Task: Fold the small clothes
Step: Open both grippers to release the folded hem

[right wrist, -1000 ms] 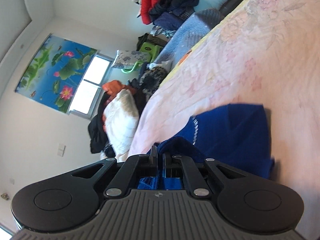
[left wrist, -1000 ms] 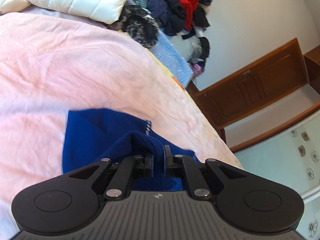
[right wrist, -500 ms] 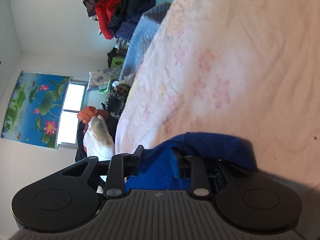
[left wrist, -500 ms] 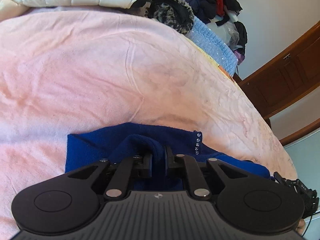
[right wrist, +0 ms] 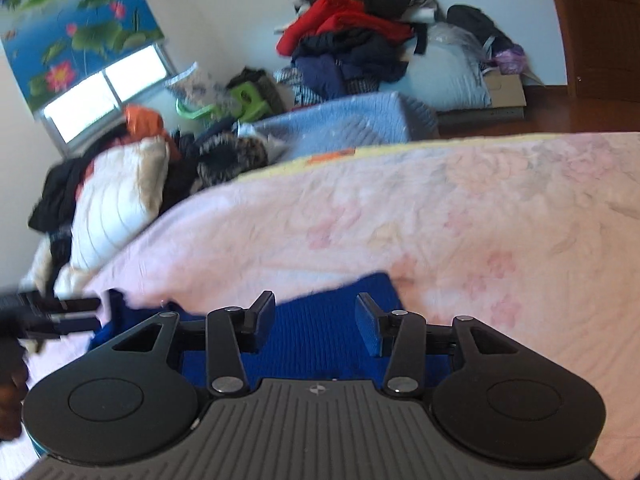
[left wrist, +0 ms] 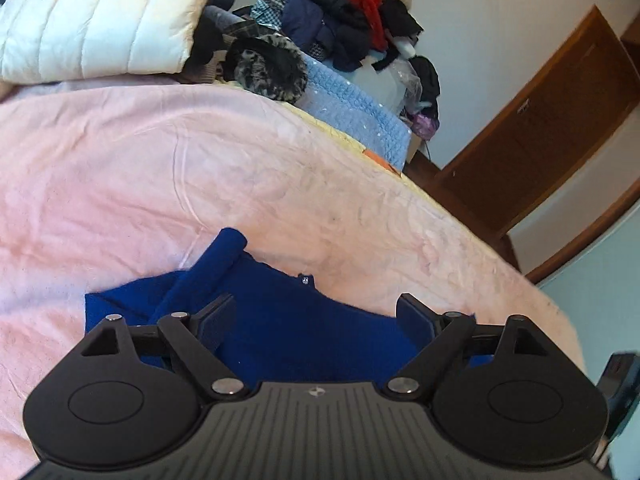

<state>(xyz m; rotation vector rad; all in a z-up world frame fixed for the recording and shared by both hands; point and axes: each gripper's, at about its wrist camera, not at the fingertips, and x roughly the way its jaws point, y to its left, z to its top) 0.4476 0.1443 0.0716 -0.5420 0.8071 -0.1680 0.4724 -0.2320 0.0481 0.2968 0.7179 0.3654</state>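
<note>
The fingers of the left gripper are being held wide apart, nothing gripped, and those of the right gripper are likewise being kept spread and empty. Just beyond both, a blue sweater is lying on the pink bedspread. Farther off, a white jacket and heaped clothes are being shown.

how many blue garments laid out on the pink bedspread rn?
1. The blue knit garment lies on the pink bedspread at its near edge, under the open left tool and open right tool. Parts under the tools are hidden; the clothes pile is off the spread.
</note>
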